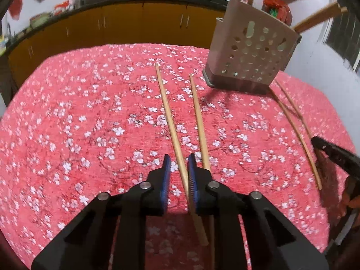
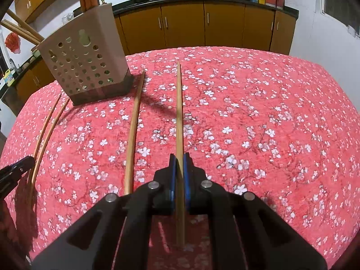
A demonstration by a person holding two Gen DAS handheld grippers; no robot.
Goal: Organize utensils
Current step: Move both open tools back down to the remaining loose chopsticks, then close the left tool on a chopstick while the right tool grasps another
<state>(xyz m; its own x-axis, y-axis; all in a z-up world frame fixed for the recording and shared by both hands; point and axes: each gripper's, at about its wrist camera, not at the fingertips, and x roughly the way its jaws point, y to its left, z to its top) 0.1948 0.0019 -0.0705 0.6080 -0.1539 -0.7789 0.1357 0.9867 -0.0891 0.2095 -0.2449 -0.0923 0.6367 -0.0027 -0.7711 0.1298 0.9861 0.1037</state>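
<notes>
Four wooden chopsticks lie on the red floral tablecloth [image 1: 67, 123]. In the left wrist view my left gripper [image 1: 179, 164] straddles one chopstick [image 1: 167, 110], jaws a little apart with a gap on the left side; a second chopstick [image 1: 198, 117] lies just right of it. In the right wrist view my right gripper [image 2: 179, 159] is shut on a chopstick [image 2: 179, 103], with another chopstick [image 2: 135, 121] to its left. A beige perforated utensil holder [image 1: 252, 49] with several chopsticks standing in it sits at the back; it also shows in the right wrist view [image 2: 83, 60].
Two more chopsticks [image 1: 292, 123] lie right of the holder in the left wrist view, seen again at far left in the right wrist view [image 2: 45, 130]. The other gripper shows at the right edge [image 1: 335, 153] and left edge [image 2: 15, 171]. Yellow kitchen cabinets [image 2: 202, 24] stand behind.
</notes>
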